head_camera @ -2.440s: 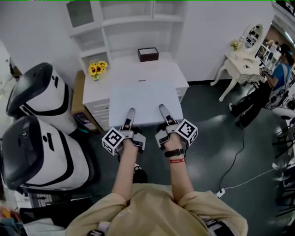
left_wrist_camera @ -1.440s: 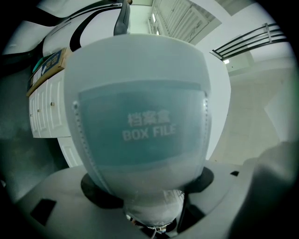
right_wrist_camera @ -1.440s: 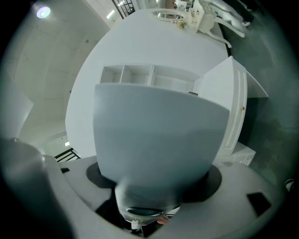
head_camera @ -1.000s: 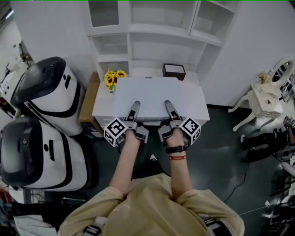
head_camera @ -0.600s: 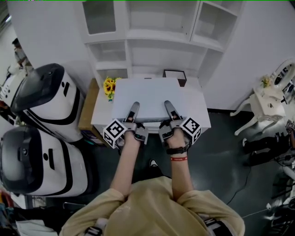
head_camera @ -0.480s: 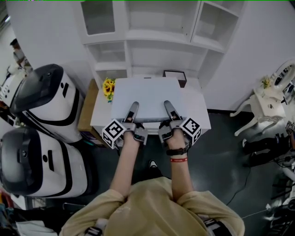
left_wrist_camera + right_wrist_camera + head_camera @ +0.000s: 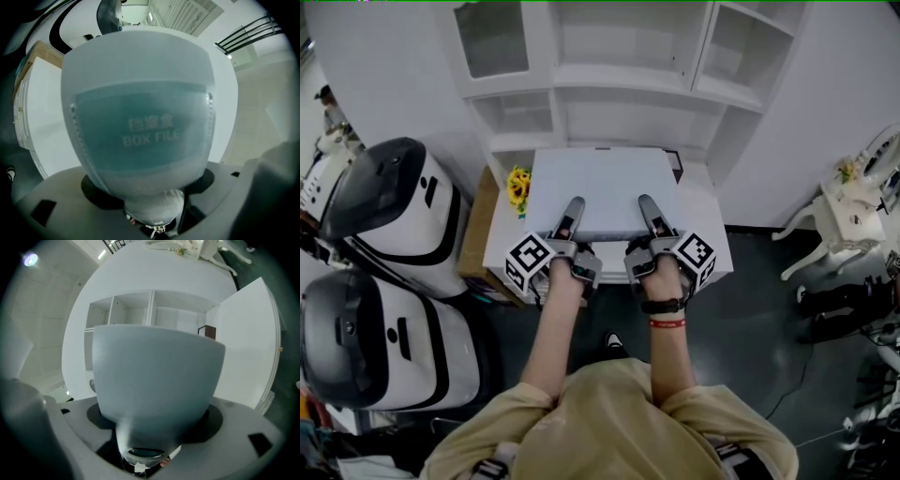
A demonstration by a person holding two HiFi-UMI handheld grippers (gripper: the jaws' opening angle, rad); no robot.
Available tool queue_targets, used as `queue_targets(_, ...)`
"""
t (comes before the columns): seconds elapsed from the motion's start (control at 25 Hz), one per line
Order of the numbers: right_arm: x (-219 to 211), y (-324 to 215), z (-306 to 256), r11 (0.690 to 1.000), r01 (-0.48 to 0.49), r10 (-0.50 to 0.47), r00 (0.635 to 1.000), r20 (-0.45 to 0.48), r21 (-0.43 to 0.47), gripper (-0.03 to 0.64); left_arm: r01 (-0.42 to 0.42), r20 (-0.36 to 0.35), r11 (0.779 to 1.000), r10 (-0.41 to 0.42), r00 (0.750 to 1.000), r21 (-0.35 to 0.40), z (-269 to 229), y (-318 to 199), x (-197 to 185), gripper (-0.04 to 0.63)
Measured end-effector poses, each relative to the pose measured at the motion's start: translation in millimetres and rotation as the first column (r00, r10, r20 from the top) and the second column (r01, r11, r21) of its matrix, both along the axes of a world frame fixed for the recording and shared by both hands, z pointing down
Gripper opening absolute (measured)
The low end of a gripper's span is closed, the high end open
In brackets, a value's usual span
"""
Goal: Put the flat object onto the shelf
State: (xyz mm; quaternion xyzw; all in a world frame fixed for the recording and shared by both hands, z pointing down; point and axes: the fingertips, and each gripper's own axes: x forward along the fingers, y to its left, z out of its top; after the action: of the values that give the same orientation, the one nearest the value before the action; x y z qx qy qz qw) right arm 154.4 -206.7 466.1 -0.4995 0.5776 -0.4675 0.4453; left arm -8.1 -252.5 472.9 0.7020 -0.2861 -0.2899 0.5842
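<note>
Box file, flat, stiff-looking and probably light though broad enough to tip, held level over the white desk just before the shelf, its near edge clamped in the wide-set jaws of left gripper and right gripper, well spaced for balance.

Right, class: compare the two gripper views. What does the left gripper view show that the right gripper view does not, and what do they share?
Only the left gripper view: the file's teal label, printed BOX FILE, and a wooden panel at the far left. Only the right gripper view: the shelf ahead and a dark box. Both: the grey file fills the middle, clamped at its near edge, with the white cabinet beside it.
</note>
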Motion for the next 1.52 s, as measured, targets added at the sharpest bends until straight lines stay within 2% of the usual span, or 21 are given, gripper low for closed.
queue_targets(0.2,7,-21,0,1.000,0.005,-0.003,0.998,0.061,-0.030,0.362,0.010,0.036,0.999,-0.008,0.999,-0.053,-5,-17,6,0.342)
queue_targets(0.52,15,-41,-19,0.999,0.002,0.001,0.999,0.053,-0.048,0.360,0.002,-0.019,0.997,-0.003,1.000,-0.077,-16,-40,14,0.341)
queue_targets(0.76,23,-48,-31,1.000,0.010,-0.010,0.997,0.076,0.004,0.356,-0.006,-0.047,0.999,0.005,0.999,-0.041,-22,-49,19,0.341)
queue_targets(0.96,32,-57,-39,1.000,0.020,-0.021,0.995,0.097,0.010,0.351,0.012,-0.030,1.000,-0.012,0.999,-0.015,-38,-57,28,0.341)
queue_targets(1.52,59,-79,-80,0.999,0.022,-0.024,0.996,0.085,0.026,0.351,0.030,-0.049,1.000,-0.029,0.998,0.005,-76,-79,54,0.341)
